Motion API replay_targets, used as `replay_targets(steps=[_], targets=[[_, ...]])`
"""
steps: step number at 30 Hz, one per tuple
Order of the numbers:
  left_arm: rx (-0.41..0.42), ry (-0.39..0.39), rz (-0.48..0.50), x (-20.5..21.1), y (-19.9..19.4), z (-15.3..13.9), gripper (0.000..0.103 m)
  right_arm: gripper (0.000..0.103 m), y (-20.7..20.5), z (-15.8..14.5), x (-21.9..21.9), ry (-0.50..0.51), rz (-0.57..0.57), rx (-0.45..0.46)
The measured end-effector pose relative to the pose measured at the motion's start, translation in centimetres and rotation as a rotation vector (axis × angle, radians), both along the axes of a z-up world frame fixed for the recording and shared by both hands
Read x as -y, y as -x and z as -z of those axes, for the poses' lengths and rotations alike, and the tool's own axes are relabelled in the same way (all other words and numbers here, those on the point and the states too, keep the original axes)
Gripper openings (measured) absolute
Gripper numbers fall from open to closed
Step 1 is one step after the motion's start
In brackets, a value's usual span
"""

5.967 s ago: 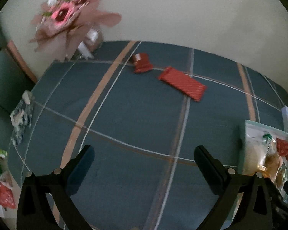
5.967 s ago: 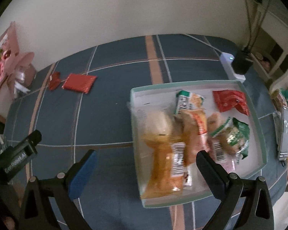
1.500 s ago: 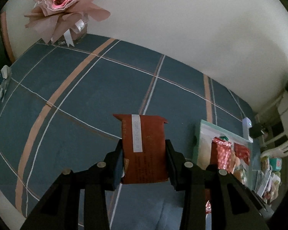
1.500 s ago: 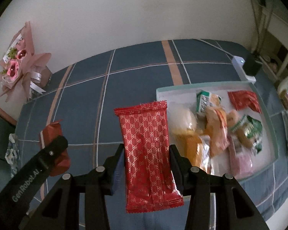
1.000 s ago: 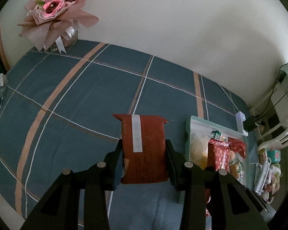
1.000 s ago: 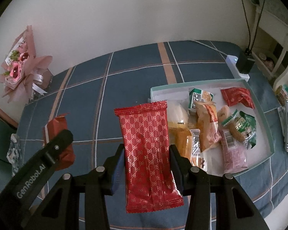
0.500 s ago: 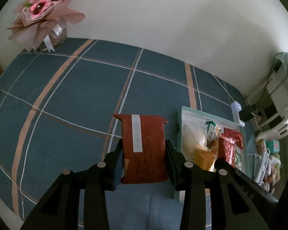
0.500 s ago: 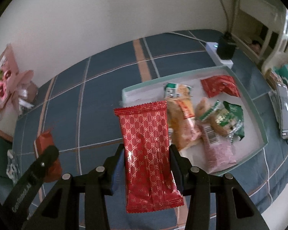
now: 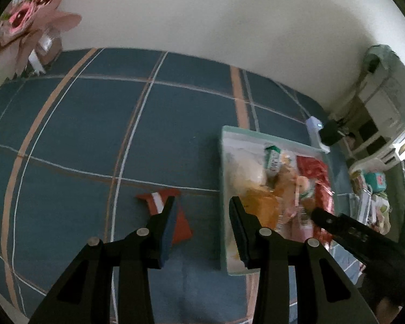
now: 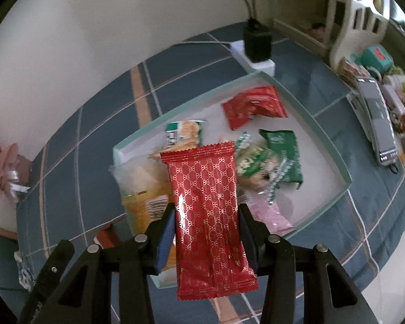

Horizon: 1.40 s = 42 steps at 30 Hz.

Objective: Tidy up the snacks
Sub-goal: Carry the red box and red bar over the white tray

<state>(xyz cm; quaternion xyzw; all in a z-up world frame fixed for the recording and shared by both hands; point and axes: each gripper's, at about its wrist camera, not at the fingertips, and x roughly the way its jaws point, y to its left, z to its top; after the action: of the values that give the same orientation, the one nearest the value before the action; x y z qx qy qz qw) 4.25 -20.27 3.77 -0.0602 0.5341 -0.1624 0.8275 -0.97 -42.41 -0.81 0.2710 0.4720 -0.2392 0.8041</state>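
My left gripper (image 9: 202,210) is open and empty. A small dark red snack packet (image 9: 172,216) with a white label lies on the blue cloth below its left finger, just left of the tray (image 9: 222,167). It also shows in the right wrist view (image 10: 106,236). My right gripper (image 10: 206,224) is shut on a long red patterned snack bar (image 10: 208,208) and holds it above the tray (image 10: 334,159). The white tray with a pale green rim holds several snack packets.
A pink flower bouquet (image 9: 27,24) stands at the far left by the wall. A white power strip with a black adapter (image 10: 256,46) lies behind the tray. A phone (image 10: 378,124) and clutter sit at the right table edge.
My left gripper has opened and the dark red packet has dropped to the cloth beside the tray. My right gripper has moved over the tray with the red bar.
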Motion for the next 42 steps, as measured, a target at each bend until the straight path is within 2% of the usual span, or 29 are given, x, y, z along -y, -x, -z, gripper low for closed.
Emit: replay_targets(steps=[5,13,24,28,30,32,33,37,40,42], targets=[[-0.095,-0.027,-0.069,-1.6,-1.7,2.8,0.041,0.047,-0.7,0.5,-0.6,-0.022,-0.030,-0.011],[-0.182,-0.083,-0.046,-0.2,-2.7,6.7,0.041,0.047,-1.3,1.1,-1.5,-0.022,-0.064,-0.033],[-0.084,-0.286,0.004,2.0,-2.9,7.5,0.041,0.047,-1.3,1.3,-1.4,-0.025,-0.066,-0.036],[-0.087,-0.296,-0.004,2.0,-3.1,7.7,0.045,0.047,-1.3,1.3,-1.3,-0.025,-0.067,-0.037],[-0.116,-0.275,-0.023,1.3,-3.1,8.0,0.051,0.047,-1.4,1.3,-1.3,-0.025,-0.068,-0.036],[-0.183,-0.239,-0.052,0.4,-3.4,9.2,0.055,0.047,-1.4,1.3,-1.3,-0.025,-0.070,-0.036],[-0.203,-0.236,-0.059,0.5,-3.5,9.7,0.055,0.047,-1.4,1.3,-1.3,-0.025,-0.069,-0.036],[-0.187,-0.270,-0.046,0.8,-3.4,9.7,0.054,0.047,-1.4,1.3,-1.3,-0.028,-0.067,-0.037],[-0.179,-0.289,-0.039,1.0,-3.5,9.5,0.041,0.047,-1.4,1.4,-1.2,-0.028,-0.066,-0.039],[-0.188,-0.273,-0.044,1.0,-3.5,9.4,0.041,0.047,-1.4,1.5,-1.1,-0.032,-0.064,-0.042]])
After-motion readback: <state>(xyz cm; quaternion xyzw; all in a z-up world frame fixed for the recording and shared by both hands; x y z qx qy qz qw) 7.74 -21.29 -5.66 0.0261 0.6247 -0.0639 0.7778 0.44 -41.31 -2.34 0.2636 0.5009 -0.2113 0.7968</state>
